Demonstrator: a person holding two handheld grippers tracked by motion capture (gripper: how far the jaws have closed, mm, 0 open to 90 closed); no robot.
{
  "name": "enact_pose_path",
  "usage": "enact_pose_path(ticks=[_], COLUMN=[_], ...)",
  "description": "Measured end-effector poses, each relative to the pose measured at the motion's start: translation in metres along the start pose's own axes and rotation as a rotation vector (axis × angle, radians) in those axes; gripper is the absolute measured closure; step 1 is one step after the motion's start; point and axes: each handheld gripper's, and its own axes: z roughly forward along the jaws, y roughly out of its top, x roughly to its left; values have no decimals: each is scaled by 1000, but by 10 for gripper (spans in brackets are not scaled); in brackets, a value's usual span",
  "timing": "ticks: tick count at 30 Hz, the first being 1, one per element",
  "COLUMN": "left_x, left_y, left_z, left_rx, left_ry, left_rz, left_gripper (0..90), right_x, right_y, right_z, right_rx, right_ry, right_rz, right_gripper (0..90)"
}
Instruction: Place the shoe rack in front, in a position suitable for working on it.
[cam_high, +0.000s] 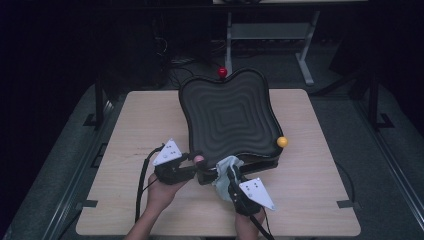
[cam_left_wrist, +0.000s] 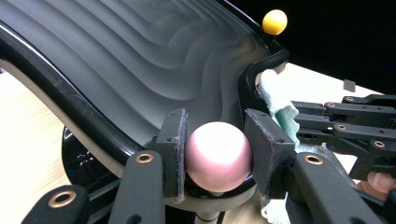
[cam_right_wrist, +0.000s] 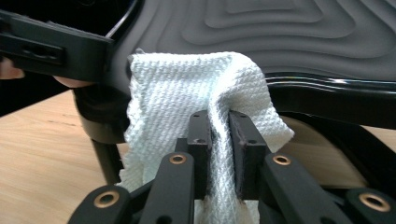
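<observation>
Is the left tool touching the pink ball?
Touching. In the left gripper view, both pads of the left tool press flat against the sides of the pink ball, with no gap showing.

the high view looks from up above the person's side, facing forward and down on the whole counter (cam_high: 150, 110), from far off. it sees the black wavy tray (cam_high: 227, 117) in the middle.

the left gripper view rides on the left tongs (cam_left_wrist: 218, 156) and looks along them, very close to the pink ball (cam_left_wrist: 218, 156) at the tray's near corner. it faces across the tray toward the yellow ball (cam_left_wrist: 274, 21).

the right gripper view rides on the right tongs (cam_right_wrist: 220, 140), very close to the white cloth (cam_right_wrist: 187, 88) on the tray's near rim.

all three views share that near corner, and each gripper view sees a bit of the other gripper.
</observation>
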Motion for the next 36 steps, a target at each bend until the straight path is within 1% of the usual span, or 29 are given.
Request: enact_pose_path(ticks=[2, 3, 4, 5, 6, 7, 8, 10, 11, 12, 13, 14, 17, 21, 23, 25, 29, 32, 35, 36], left_x=[2, 3, 3, 2, 2, 2, 3, 3, 4, 4, 5, 5, 7, 9, 11, 13, 18, 21, 24, 26], left_y=[0, 0, 0, 1, 1, 1, 1, 1, 1, 2, 2, 2, 2, 3, 3, 2, 2, 1, 1, 1], left_z=[1, 1, 1, 1, 1, 1, 0, 1, 1, 0, 0, 0, -1, -3, -4, -6, -10, -13, -15, -16], left_rx=[-3, -6, -6, -2, 1, 5, 7, 6, 8, 11, 13, 14, 19, 27, 30, 28, 35, 35, 38, 38], left_ry=[3, 3, 2, 6, 5, 3, 1, -1, -3, -6, -8, -9, -19, -29, -32, -31, -21, -15, -10, -6], left_rz=[-4, -7, -8, 0, 0, 0, 6, 1, 1, 2, 2, 2, 3, 8, 9, 7, 9, 6, 4, 3], left_gripper=[603, 603, 603, 603, 603, 603, 603, 603, 603, 604, 604, 603, 603, 604, 603, 604, 604, 603, 604, 603], right_x=[10, 17, 25, 32, 40, 45, 47, 39, 35, 31, 25, 20, -3, -24, -30, -34, -41, -52, -67, -71], right_y=[-2, -3, -5, -6, -8, -9, -9, -6, -5, -4, -2, -1, 5, 12, 13, 13, 11, 12, 12, 12], right_z=[-3, -4, -6, -6, -6, -4, -3, -2, -2, -3, -5, -6, -4, 3, 6, 6, -4, -12, -16, -16], right_rx=[-5, -6, -1, 8, 17, 16, 9, 10, 8, 4, 2, 3, 4, 15, 26, 29, 22, 14, 14, 15], right_ry=[24, 53, 86, 109, 126, 124, 114, 112, 107, 81, 54, 43, -22, -78, -98, -113, -152, -177, -223, -236], right_rz=[-22, -28, -50, -68, -97, -136, -145, -115, -120, -135, -132, -116, -70, -54, -52, -59, -67, -48, -23, -23], right_gripper=[794, 796, 796, 796, 796, 797, 797, 802, 801, 801, 801, 801, 801, 801, 800, 801, 800, 800, 800, 800])
